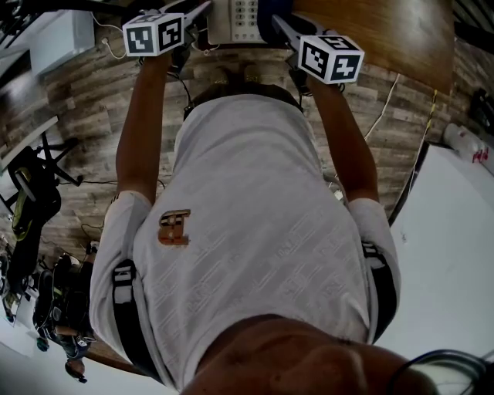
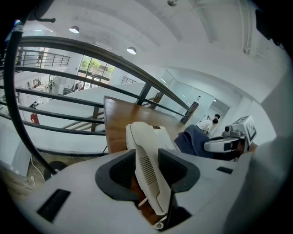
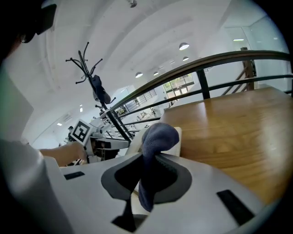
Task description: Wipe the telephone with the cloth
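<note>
The white telephone (image 1: 235, 17) stands on the wooden table (image 1: 386, 35) at the top of the head view, between my two grippers. My left gripper (image 2: 147, 172) is shut on the telephone's white handset (image 2: 139, 137), which runs upright between the dark pads; in the head view the left gripper (image 1: 193, 23) reaches in from the left. My right gripper (image 3: 149, 176) is shut on a blue-grey cloth (image 3: 160, 135), whose bunched top bulges above the jaws against the telephone body (image 3: 135, 146). In the head view the right gripper (image 1: 282, 27) comes in from the right. The cloth (image 2: 194, 140) also shows beside the telephone.
A dark metal railing (image 2: 91, 52) runs behind the wooden table (image 3: 229, 137). A white surface (image 1: 448, 254) with a white bottle (image 1: 467, 143) lies to the right. Cables (image 1: 386, 104) trail over the plank floor. A coat stand (image 3: 94, 77) rises further off.
</note>
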